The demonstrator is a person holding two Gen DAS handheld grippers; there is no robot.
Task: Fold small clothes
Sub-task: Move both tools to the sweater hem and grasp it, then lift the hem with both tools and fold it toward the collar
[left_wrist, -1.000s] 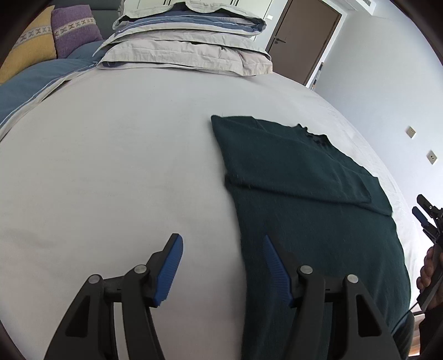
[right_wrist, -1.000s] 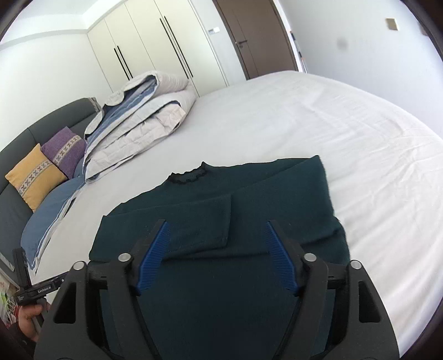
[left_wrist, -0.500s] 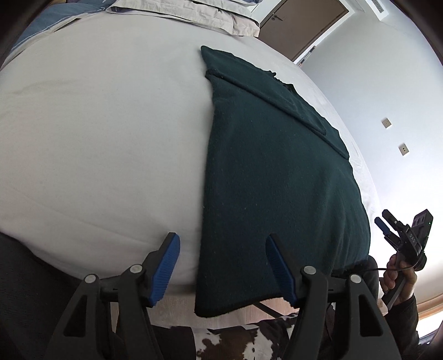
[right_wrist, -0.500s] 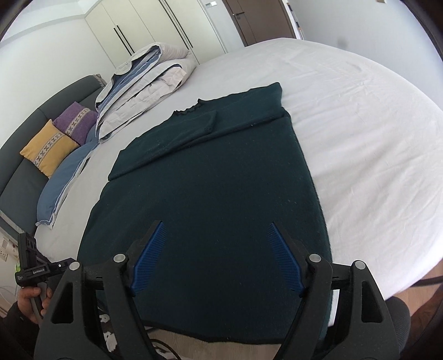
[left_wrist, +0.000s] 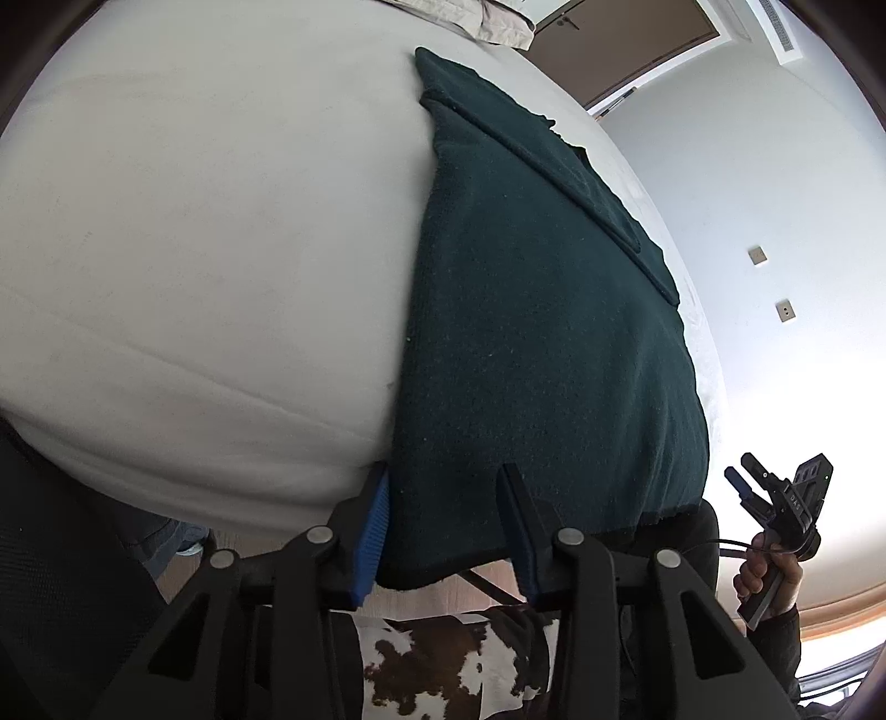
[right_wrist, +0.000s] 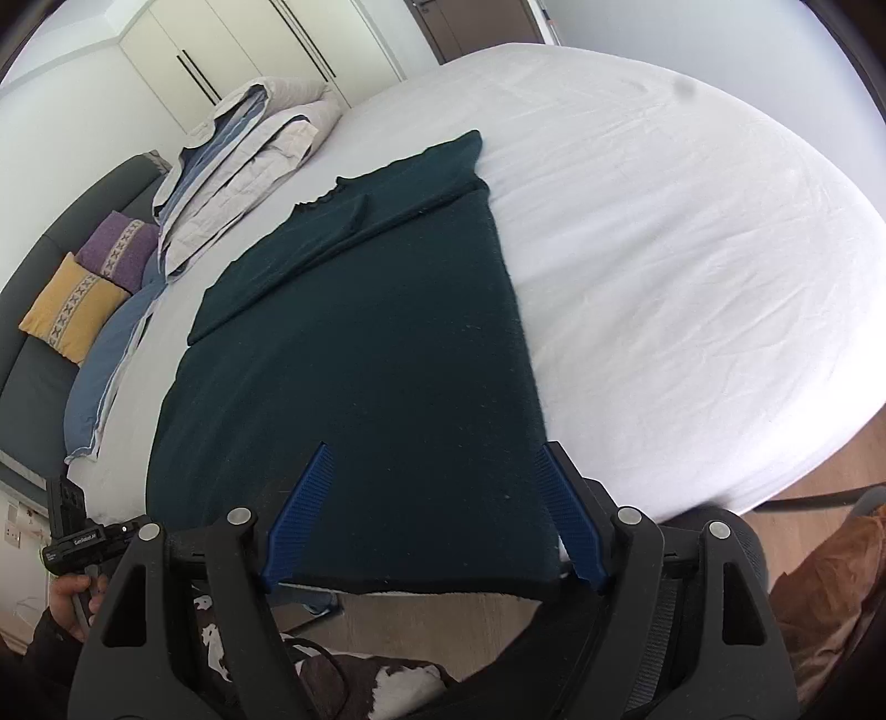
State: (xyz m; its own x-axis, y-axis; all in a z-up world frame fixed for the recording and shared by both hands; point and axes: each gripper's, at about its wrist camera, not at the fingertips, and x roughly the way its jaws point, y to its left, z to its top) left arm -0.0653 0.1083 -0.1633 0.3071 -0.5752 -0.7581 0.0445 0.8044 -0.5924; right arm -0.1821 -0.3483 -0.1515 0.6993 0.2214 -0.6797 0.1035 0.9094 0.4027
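Note:
A dark green sweater [left_wrist: 542, 310] lies flat on the white bed [left_wrist: 194, 249], sleeves folded across its chest, its hem hanging over the near bed edge. It also shows in the right wrist view [right_wrist: 360, 360]. My left gripper [left_wrist: 443, 531] is open, its blue-padded jaws standing either side of the hem's left corner. My right gripper [right_wrist: 432, 515] is open wide, its jaws spanning the hem's right corner. The right gripper also shows in the left wrist view [left_wrist: 742, 482], and the left gripper's body in the right wrist view, where its tips are hidden.
A folded duvet [right_wrist: 249, 149] and yellow and purple cushions [right_wrist: 72, 310] lie at the head of the bed [right_wrist: 692, 249]. A cowhide rug [left_wrist: 443, 664] and wooden floor are below the bed edge. A brown door [left_wrist: 620, 50] is at the far wall.
Both grippers have pulled back and down to the near bed edge, to the sweater's hem corners. The left jaws have narrowed around the hem. The sweater has not moved.

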